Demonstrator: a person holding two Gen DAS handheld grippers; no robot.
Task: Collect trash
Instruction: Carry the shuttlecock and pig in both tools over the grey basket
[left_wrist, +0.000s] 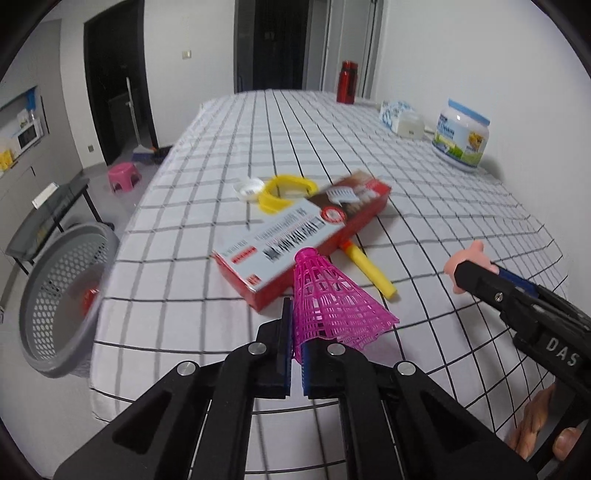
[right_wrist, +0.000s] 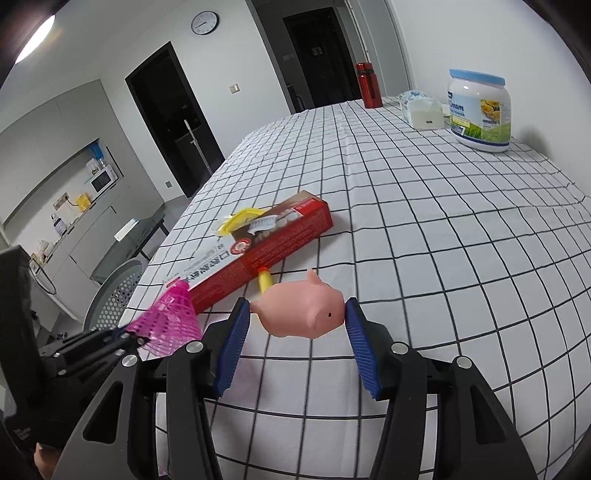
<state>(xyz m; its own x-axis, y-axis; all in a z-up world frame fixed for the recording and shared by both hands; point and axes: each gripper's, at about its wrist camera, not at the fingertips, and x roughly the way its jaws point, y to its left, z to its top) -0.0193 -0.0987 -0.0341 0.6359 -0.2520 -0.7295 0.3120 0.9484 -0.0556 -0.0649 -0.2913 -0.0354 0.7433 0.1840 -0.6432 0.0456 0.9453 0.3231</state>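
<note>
My left gripper (left_wrist: 295, 328) is shut on the rim of a pink plastic shuttlecock (left_wrist: 328, 299), held above the checkered table near its front edge; the shuttlecock also shows in the right wrist view (right_wrist: 168, 317). My right gripper (right_wrist: 295, 317) holds a pink rubber pig (right_wrist: 301, 308) between its blue pads (right_wrist: 232, 347), touching it on both sides. The pig also shows in the left wrist view (left_wrist: 467, 264). A red and white toothpaste box (left_wrist: 306, 229) lies mid-table, over a yellow foam dart (left_wrist: 369, 269). A yellow plastic ring (left_wrist: 284, 192) and a white cap (left_wrist: 249, 188) lie behind it.
A grey perforated basket (left_wrist: 59, 299) stands on the floor left of the table. At the far right stand a white jar (left_wrist: 461, 136), a tissue pack (left_wrist: 397, 112) and a red bottle (left_wrist: 347, 81). A pink stool (left_wrist: 123, 177) is on the floor.
</note>
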